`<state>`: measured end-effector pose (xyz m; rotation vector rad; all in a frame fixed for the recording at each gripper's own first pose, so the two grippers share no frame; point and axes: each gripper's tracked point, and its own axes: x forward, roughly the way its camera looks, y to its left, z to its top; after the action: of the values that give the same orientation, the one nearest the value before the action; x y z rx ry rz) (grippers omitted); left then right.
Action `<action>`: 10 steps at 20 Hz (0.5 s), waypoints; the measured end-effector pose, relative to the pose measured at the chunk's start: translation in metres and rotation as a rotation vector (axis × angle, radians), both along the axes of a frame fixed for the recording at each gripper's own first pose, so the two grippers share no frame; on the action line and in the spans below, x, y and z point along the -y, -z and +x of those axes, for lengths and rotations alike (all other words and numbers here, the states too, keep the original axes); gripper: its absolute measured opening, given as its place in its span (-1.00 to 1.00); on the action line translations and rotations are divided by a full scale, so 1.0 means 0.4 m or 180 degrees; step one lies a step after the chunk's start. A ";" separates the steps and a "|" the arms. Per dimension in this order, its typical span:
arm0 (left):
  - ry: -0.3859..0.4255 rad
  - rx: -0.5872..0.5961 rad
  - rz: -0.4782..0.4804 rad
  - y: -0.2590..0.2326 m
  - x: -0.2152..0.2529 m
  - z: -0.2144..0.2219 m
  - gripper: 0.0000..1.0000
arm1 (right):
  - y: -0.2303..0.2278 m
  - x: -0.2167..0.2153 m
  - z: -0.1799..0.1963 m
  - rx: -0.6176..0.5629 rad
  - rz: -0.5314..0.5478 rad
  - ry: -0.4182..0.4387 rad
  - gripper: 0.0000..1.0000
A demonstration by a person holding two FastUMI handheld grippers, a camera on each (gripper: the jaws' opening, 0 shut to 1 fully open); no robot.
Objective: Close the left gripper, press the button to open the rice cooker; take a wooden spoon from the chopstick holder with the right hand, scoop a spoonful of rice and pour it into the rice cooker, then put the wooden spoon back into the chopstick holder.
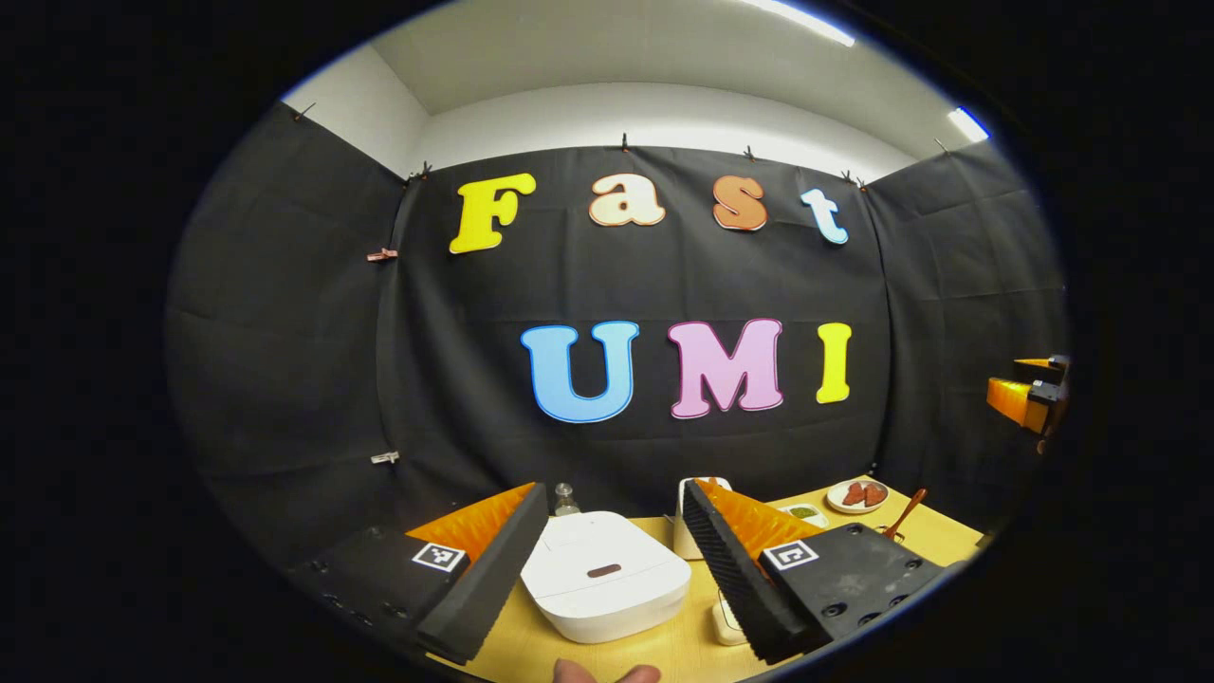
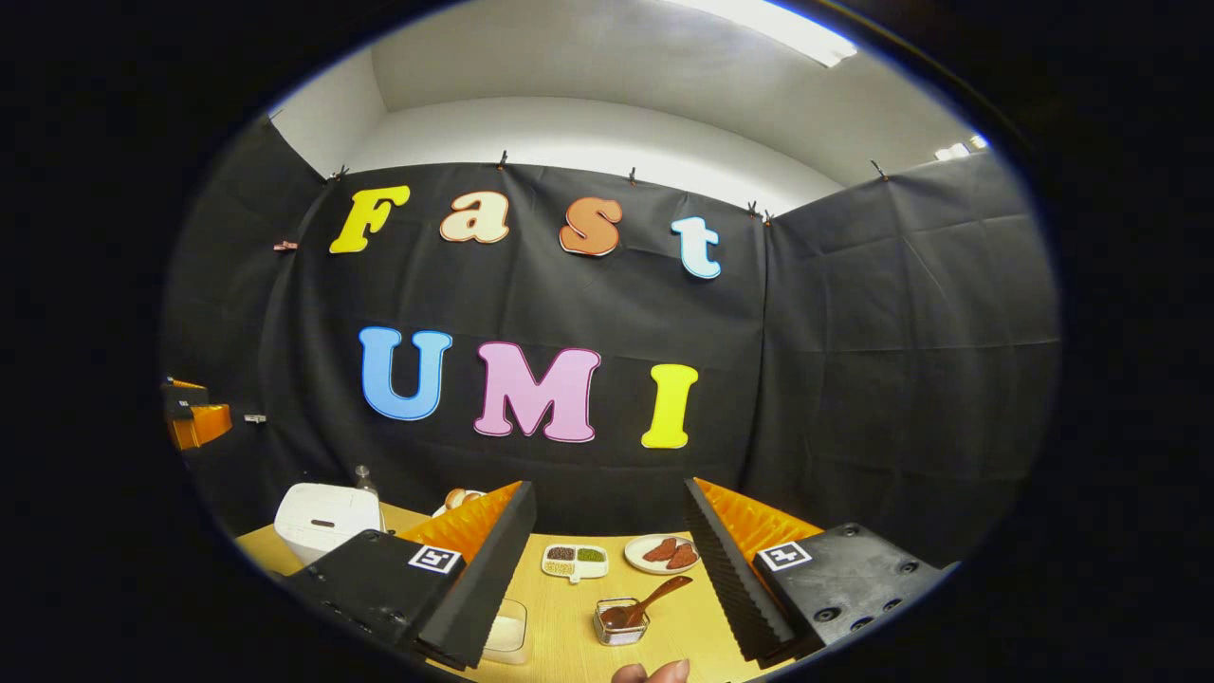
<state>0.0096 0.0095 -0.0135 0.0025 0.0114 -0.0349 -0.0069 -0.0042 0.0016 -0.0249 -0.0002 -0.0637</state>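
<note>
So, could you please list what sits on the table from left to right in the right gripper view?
Rice cooker → divided dish of grains → wooden spoon in its holder → plate of reddish pieces.

Bright ceiling strip lights [image 1: 797, 19], sharp centre, heavy fisheye bending at edges.
</note>
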 end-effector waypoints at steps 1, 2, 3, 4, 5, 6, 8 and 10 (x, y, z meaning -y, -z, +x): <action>0.0075 -0.0022 -0.0013 0.001 0.006 0.005 1.00 | -0.005 0.000 -0.001 0.0010 -0.0060 0.0004 0.94; 0.0200 -0.0089 -0.0037 0.012 0.025 0.007 0.63 | -0.009 0.001 -0.003 0.0024 -0.0103 -0.0001 0.94; 0.0285 -0.0144 -0.0055 0.024 0.033 0.007 0.26 | -0.014 -0.001 -0.003 0.0038 -0.0136 -0.0011 0.94; 0.0288 -0.0160 -0.0075 0.021 0.022 0.008 -0.11 | -0.015 -0.010 -0.010 0.0051 -0.0155 -0.0022 0.94; 0.0246 -0.0181 -0.0130 0.023 0.004 0.020 -0.48 | -0.013 -0.018 -0.014 0.0060 -0.0164 -0.0035 0.94; 0.0248 -0.0219 -0.0227 0.032 -0.002 0.021 -0.84 | -0.013 -0.021 -0.015 0.0068 -0.0176 -0.0041 0.94; 0.0307 -0.0309 -0.0431 0.045 -0.012 0.036 -0.84 | -0.013 -0.026 -0.008 0.0072 -0.0199 -0.0055 0.94; 0.0313 -0.0429 -0.0443 0.080 -0.042 0.063 -0.85 | -0.006 -0.031 -0.005 0.0064 -0.0222 -0.0063 0.94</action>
<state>0.0349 0.0261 -0.0454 -0.1385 0.1436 -0.1342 -0.0088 0.0080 0.0041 -0.0941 -0.0229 -0.0441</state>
